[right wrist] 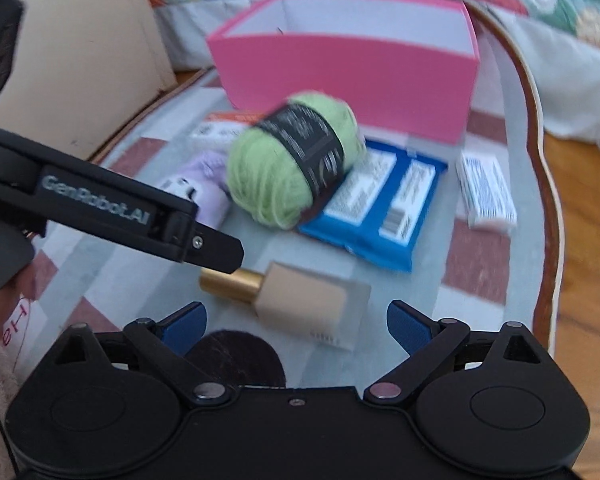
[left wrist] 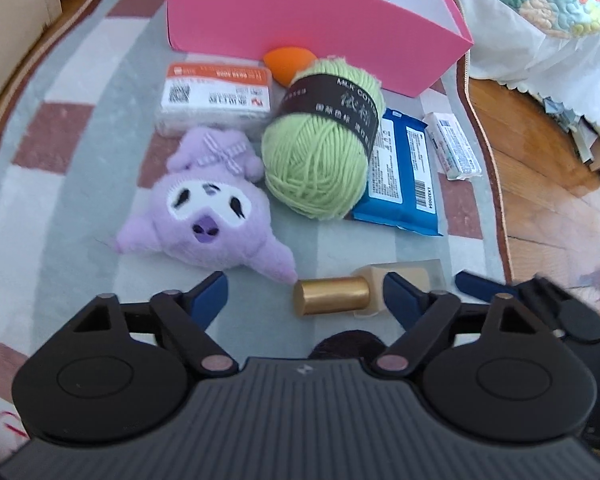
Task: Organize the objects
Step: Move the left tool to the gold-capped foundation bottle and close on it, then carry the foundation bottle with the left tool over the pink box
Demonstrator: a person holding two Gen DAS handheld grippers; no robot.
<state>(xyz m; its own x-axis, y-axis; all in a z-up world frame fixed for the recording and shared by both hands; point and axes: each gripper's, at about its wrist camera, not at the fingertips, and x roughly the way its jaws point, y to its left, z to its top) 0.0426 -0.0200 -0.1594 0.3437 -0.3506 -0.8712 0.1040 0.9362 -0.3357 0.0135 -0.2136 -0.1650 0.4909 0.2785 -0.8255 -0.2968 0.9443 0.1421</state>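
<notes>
Two grippers over the rug [left wrist: 80, 184], both with fingers spread and gripping nothing. Left gripper [left wrist: 305, 294]: gold cap of the bottle [left wrist: 332, 295] sits between its blue pads, no contact visible. Right gripper [right wrist: 296, 322]: wide apart, bottle's beige body [right wrist: 314, 306] just ahead of the gap, not touched.

Bottle lies flat on the rug, on the near side of the clutter; long axis runs side to side in both views, cap end pointing left.

Beyond it: purple plush [left wrist: 204, 208], green yarn ball [left wrist: 320, 144] resting partly on a blue packet [left wrist: 404, 176], white-orange packet [left wrist: 216, 96], orange sponge [left wrist: 288, 62], small white box [left wrist: 452, 148] near the rug's right edge. Pink box [left wrist: 300, 16] stands open at the far edge. Dark round item [right wrist: 236, 356] lies just under the right gripper; can't tell what it is.
</notes>
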